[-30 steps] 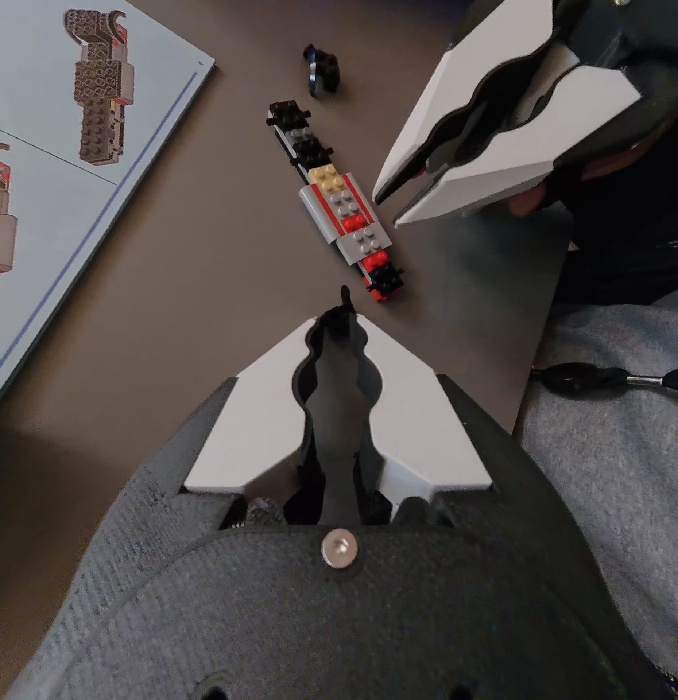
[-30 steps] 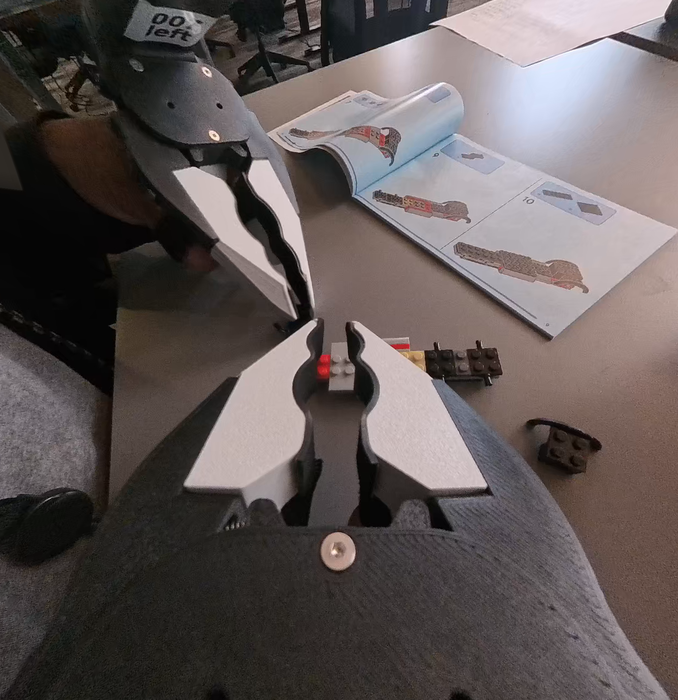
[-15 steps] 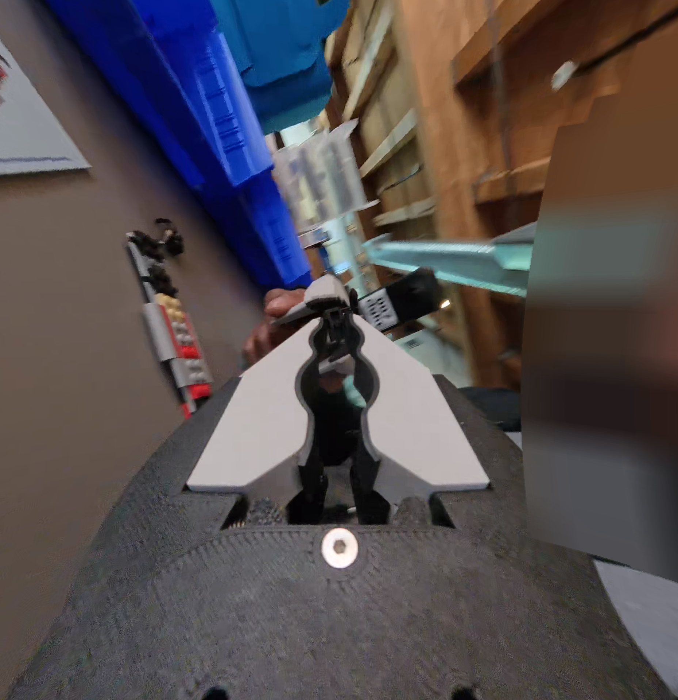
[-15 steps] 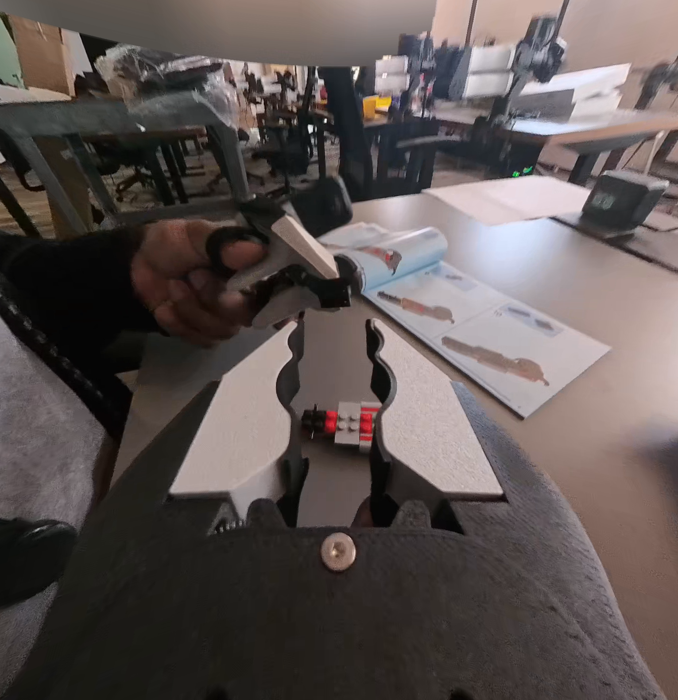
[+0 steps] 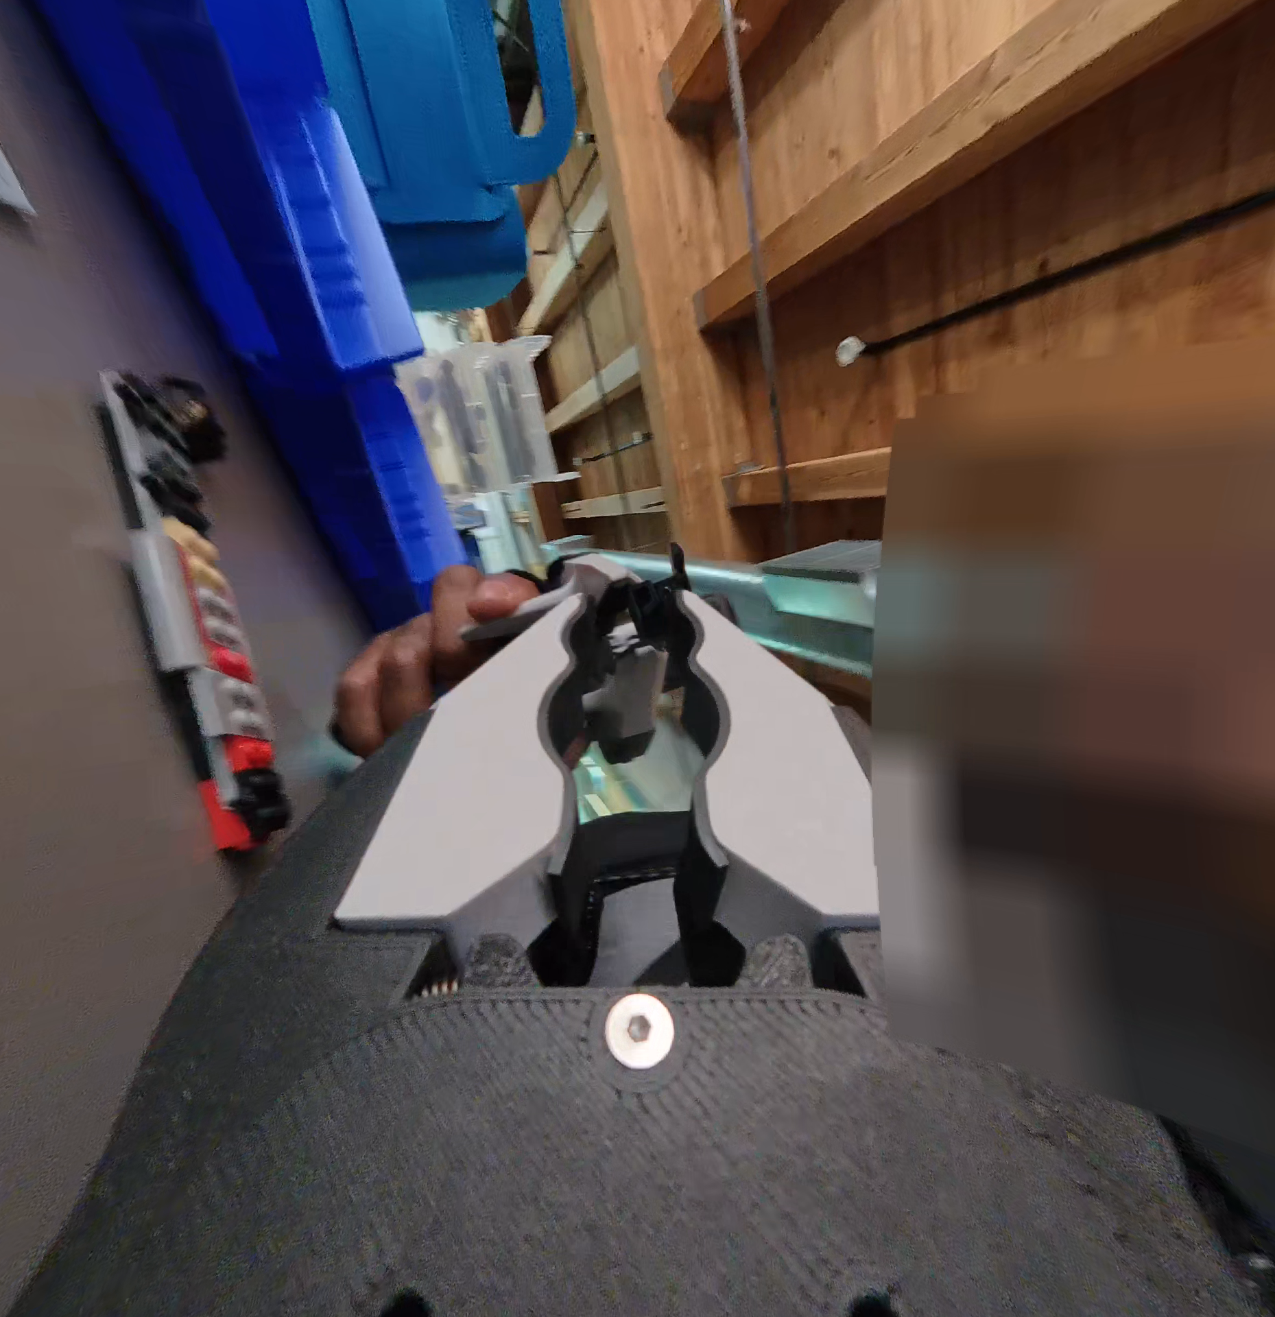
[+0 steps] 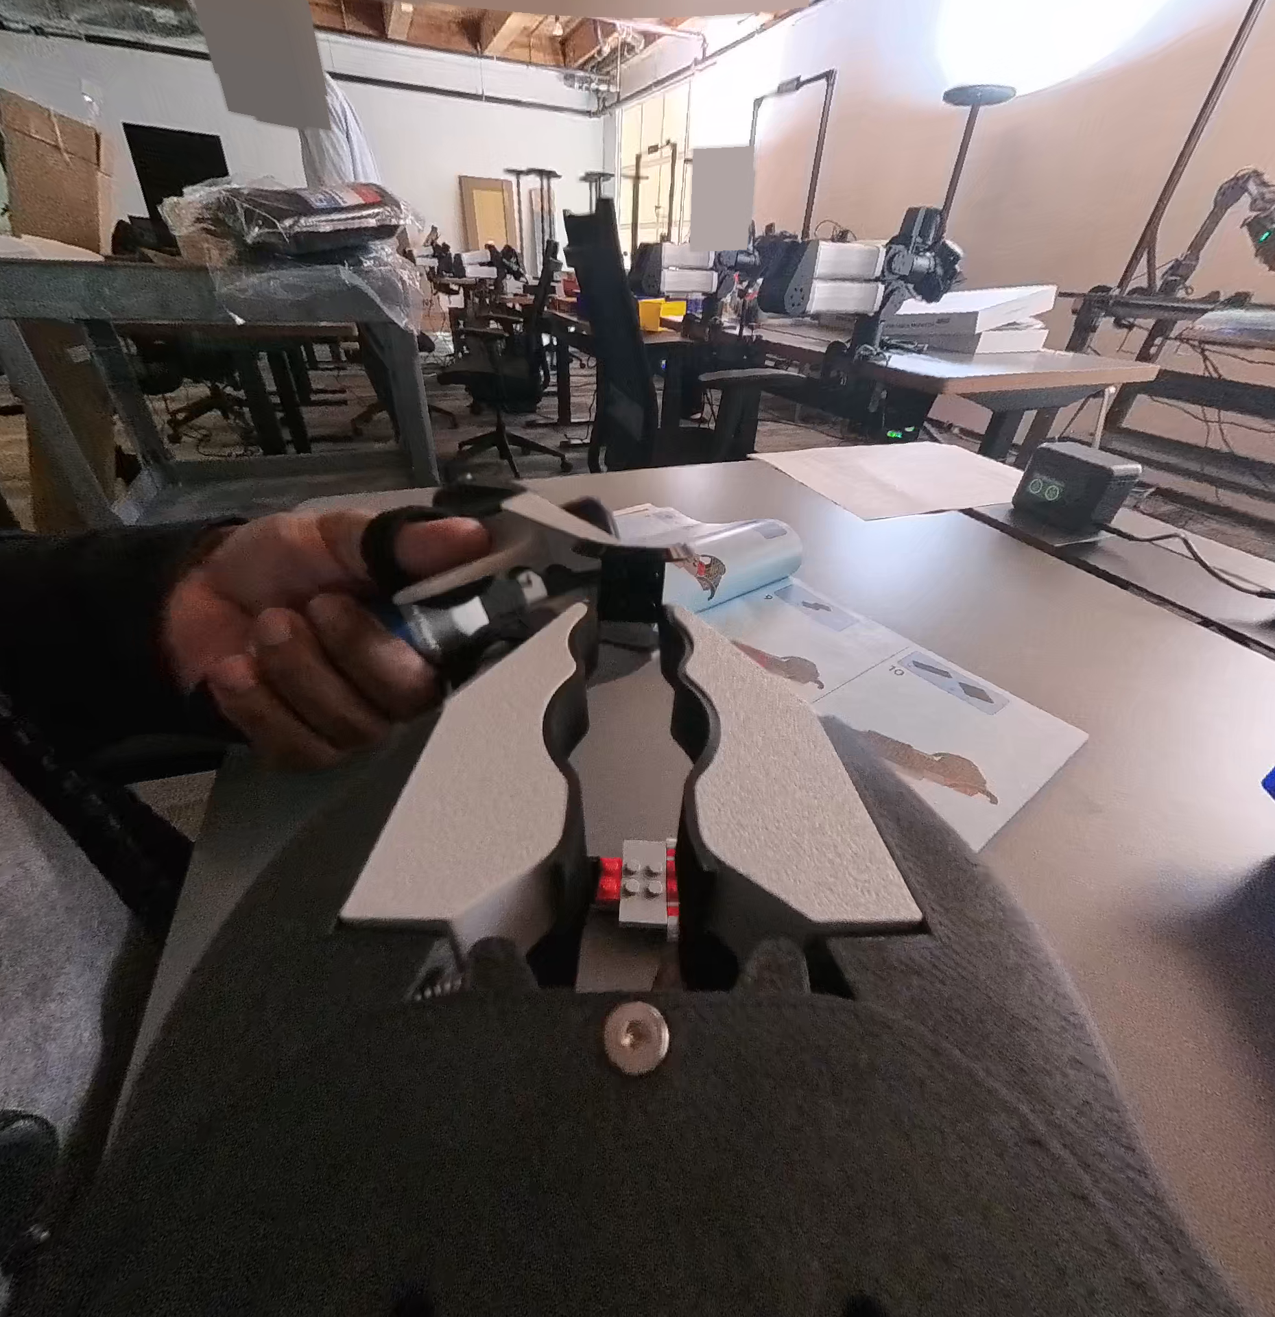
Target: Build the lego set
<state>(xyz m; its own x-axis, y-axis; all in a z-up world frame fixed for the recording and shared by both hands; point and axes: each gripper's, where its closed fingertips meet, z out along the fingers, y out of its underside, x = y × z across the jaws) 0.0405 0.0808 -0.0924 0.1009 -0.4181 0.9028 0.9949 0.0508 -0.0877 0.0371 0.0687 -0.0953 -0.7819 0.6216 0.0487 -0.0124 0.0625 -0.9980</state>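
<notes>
Worktop (image 6: pixel 1154 713) lies bare toward 3 o'clock past the booklet (image 6: pixel 905 705). We see the left gripper (image 5: pixel 638 606) pinching a black lego piece (image 5: pixel 645 595), the right gripper (image 6: pixel 623 613) open above the lego model (image 6: pixel 645 894).

Background of a shared workshop. Foreground: a grey-brown desk (image 6: pixel 1047 641) with a matte top. Beyond it, rows of further desks (image 6: pixel 976 370) carry mounted equipment, with black office chairs (image 6: pixel 620 356) drawn up between them. At left, a grey metal bench (image 6: pixel 192 299) bears plastic-wrapped bundles, with cardboard boxes (image 6: pixel 50 178) behind. The far wall (image 6: pixel 442 142) is white; exposed timber beams (image 6: pixel 534 28) run along the ceiling. Strong light (image 6: pixel 1047 43) floods in at upper right. On the opposite side stand wooden shelving (image 5: pixel 905 249) and stacked blue plastic bins (image 5: pixel 299 249).
</notes>
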